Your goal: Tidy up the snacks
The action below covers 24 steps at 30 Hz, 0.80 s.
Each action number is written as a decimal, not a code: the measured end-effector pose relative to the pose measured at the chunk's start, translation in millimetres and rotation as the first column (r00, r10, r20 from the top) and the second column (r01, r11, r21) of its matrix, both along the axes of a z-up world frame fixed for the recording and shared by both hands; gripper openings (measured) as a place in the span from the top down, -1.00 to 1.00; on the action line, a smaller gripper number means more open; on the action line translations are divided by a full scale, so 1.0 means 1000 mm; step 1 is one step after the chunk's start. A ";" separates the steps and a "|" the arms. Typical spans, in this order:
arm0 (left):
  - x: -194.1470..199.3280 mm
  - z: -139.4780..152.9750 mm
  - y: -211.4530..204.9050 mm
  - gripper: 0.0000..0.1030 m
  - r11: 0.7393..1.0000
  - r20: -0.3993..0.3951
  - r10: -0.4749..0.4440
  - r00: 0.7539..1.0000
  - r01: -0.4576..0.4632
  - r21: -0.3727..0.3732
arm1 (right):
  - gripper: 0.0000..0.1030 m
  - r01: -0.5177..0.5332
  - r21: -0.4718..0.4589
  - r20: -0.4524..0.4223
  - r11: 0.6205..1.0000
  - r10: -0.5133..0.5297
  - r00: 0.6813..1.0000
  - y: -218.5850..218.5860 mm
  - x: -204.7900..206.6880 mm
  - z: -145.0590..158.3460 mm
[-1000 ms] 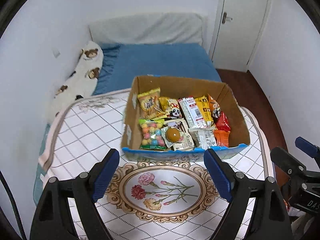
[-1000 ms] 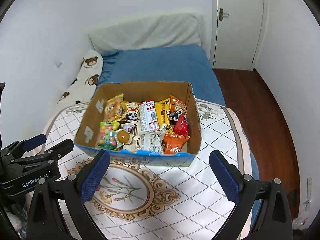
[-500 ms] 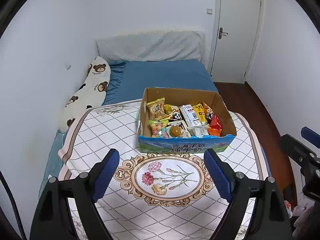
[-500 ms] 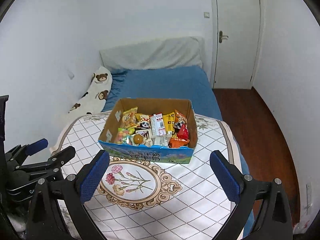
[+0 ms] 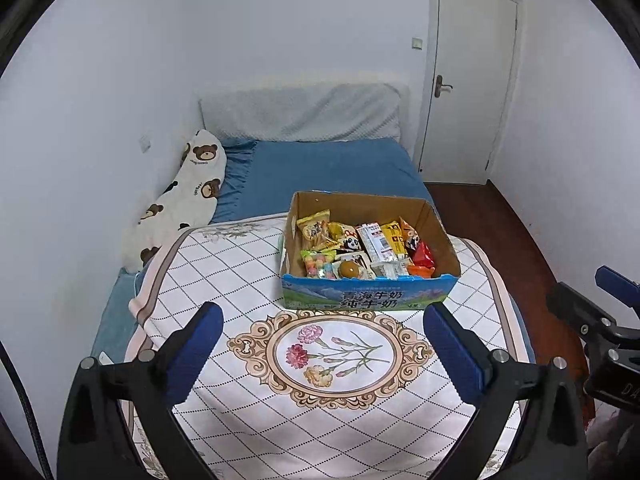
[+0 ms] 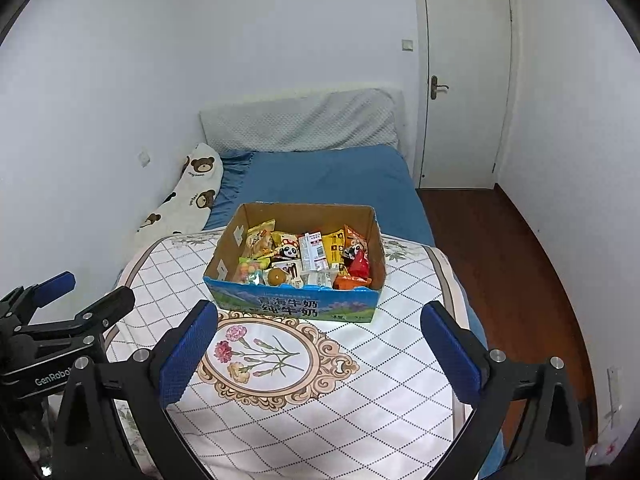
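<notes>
My left gripper (image 5: pixel 322 328) has nothing between its jaws, which are opening wide; my right gripper (image 6: pixel 318 326) also stands wide and empty. Both hang over the quilted cloth (image 5: pixel 248 276), its flower medallion (image 5: pixel 330 354) between the jaws. Just beyond them sits the box (image 5: pixel 368 298), full of snacks (image 5: pixel 362 250). Farther off lie the bed (image 5: pixel 332 168) and the door (image 5: pixel 468 80).
</notes>
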State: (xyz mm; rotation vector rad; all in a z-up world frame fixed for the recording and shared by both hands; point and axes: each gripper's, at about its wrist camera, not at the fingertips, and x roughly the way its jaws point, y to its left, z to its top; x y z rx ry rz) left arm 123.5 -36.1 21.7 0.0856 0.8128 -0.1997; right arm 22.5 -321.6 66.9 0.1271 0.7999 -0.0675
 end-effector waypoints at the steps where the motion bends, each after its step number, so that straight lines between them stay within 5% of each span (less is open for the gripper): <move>1: 0.001 -0.002 -0.001 -0.99 1.000 -0.004 -0.002 1.000 0.002 0.002 | -1.00 0.000 0.001 -0.002 1.000 0.000 1.000 0.000 0.000 -0.001; 24: 0.074 -0.048 -0.028 -0.99 0.999 -0.046 0.035 0.998 -0.033 0.038 | -1.00 0.064 -0.043 -0.015 0.997 -0.064 0.998 -0.025 0.068 -0.038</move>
